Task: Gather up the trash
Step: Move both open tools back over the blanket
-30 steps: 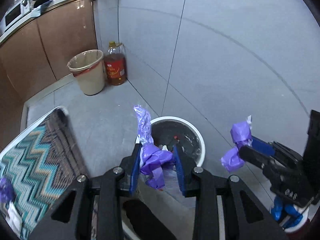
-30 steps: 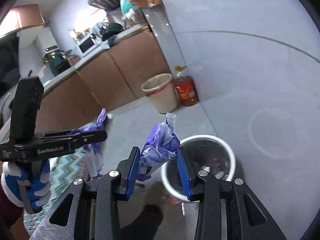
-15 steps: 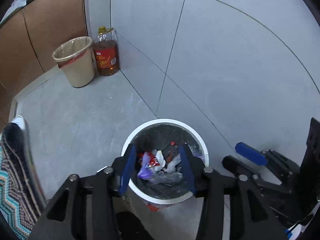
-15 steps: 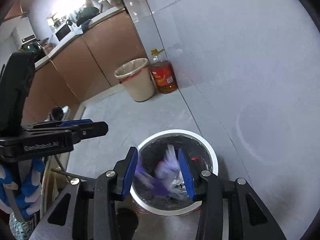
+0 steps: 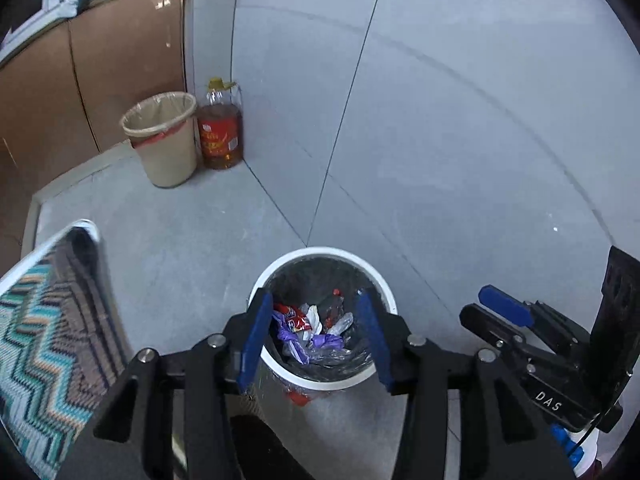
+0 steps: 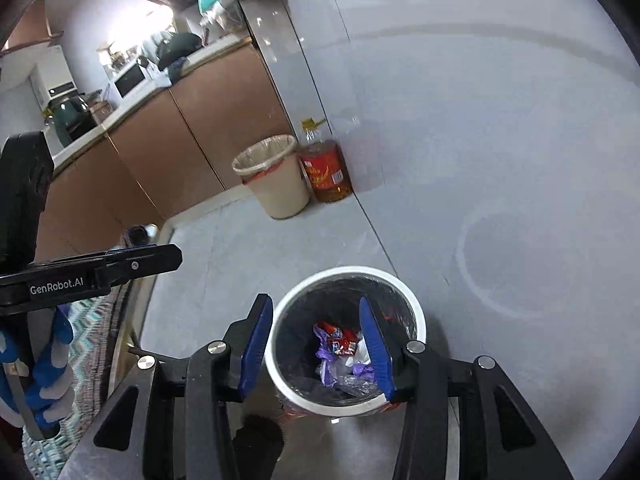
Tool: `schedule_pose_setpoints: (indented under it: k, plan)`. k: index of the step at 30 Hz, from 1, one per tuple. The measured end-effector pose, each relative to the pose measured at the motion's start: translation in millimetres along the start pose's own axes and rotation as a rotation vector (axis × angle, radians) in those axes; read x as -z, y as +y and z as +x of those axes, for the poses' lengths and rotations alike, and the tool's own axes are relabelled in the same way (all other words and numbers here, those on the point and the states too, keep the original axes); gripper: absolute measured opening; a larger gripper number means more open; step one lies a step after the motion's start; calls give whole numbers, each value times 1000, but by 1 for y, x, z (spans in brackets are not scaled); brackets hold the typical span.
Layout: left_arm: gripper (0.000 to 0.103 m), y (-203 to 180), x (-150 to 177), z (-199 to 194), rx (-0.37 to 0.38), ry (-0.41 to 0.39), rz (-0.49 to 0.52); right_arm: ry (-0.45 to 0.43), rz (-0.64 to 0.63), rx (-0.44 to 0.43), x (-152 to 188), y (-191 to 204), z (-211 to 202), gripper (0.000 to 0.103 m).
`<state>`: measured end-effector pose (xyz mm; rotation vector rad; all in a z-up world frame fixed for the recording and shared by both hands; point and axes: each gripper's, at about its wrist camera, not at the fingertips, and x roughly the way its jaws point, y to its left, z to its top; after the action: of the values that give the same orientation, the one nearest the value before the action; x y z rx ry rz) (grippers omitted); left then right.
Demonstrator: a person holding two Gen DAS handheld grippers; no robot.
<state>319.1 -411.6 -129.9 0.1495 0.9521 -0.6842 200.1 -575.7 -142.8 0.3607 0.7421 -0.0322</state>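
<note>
A white round bin (image 5: 276,272) with a black liner stands on the grey floor; it also shows in the right wrist view (image 6: 416,312). Inside lie purple wrappers (image 5: 324,342), red packets and clear plastic; the purple wrappers also show in the right wrist view (image 6: 330,366). My left gripper (image 5: 314,338) is open and empty above the bin. My right gripper (image 6: 316,346) is open and empty above it too. The right gripper shows at the right of the left wrist view (image 5: 504,314), and the left gripper at the left of the right wrist view (image 6: 160,258).
A beige lined bin (image 5: 162,142) and an amber oil bottle (image 5: 220,128) stand by the wall corner. Brown cabinets (image 5: 88,64) run along the left. A zigzag-patterned cloth surface (image 5: 44,340) with a white edge lies at lower left.
Both grippers held purple wrappers a second ago, then opened and dropped them into the white bin. Both are now open and empty, and have drawn back a little.
</note>
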Motion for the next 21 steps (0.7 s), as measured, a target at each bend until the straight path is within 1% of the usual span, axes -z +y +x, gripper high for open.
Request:
schedule_pose_setpoints:
  k: [8, 11, 15, 21]
  plan:
    - [44, -4, 19, -94, -22, -130, 0, -100, -55, -29, 1, 37, -75, 43]
    - [44, -2, 30, -129, -37, -177, 5, -138, -82, -43, 2, 55, -102, 45]
    - [44, 5, 47, -176, -60, -243, 9, -192, -127, -68, 5, 84, -135, 45]
    - [44, 29, 75, -242, -93, -332, -19, -260, -194, -113, 9, 129, -174, 46]
